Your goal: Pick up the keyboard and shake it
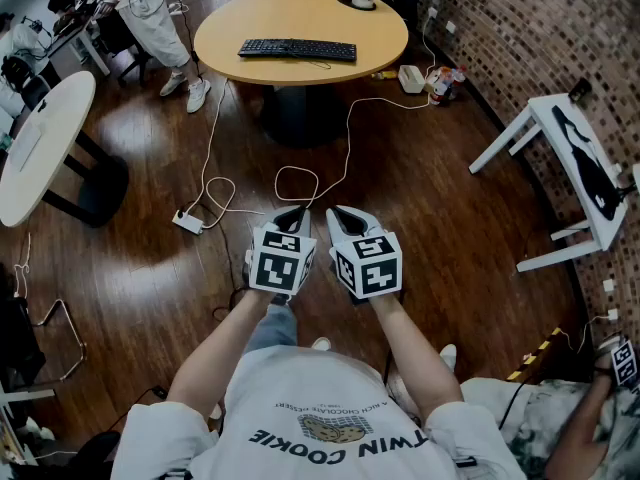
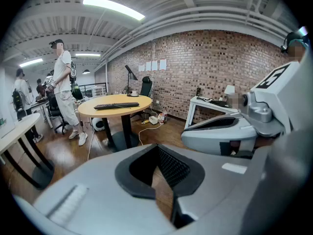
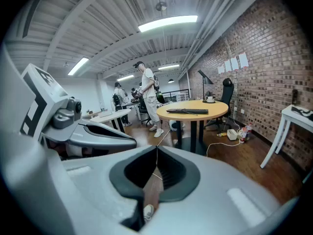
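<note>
Keyboard (image 1: 297,49): on round table (image 1: 300,8), toward tabletop's near edge, well apart from both grippers.
Left gripper (image 1: 291,214): jaws pressed together, empty.
Right gripper (image 1: 346,216): likewise.
Risk: unspread jaws would likely shove it off the edge.

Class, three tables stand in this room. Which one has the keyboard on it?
The round table with the tan wooden top, far ahead of both grippers: the black keyboard lies on it. The other two, the oval table and the side table, are white.
</note>
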The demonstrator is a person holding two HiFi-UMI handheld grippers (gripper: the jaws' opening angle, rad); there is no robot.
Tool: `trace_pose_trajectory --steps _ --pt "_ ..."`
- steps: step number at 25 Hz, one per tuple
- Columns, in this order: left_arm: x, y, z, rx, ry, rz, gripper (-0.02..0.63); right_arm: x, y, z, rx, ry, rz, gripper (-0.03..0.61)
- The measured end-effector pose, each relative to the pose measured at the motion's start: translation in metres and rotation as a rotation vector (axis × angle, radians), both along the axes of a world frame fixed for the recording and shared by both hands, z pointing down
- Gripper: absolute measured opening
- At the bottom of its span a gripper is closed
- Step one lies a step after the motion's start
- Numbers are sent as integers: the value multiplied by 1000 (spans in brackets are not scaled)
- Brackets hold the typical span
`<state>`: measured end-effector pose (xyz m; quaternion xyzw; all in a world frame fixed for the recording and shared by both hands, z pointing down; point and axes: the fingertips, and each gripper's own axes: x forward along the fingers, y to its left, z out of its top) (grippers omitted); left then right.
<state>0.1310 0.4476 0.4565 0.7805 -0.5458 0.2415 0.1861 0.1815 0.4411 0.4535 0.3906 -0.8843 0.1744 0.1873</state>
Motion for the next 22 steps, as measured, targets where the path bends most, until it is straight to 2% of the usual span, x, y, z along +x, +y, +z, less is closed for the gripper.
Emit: trace_pose_trajectory --steps 10,18,22 --pt "-77 -106 10 11 26 81 6 -77 -97 13 1 46 35 3" --pt "-140 -184 -3 31 -6 157 6 -119 -176 7 -16 88 105 3" --pt "-154 -212 -2 34 -19 173 6 -127 -203 7 -38 69 117 6"
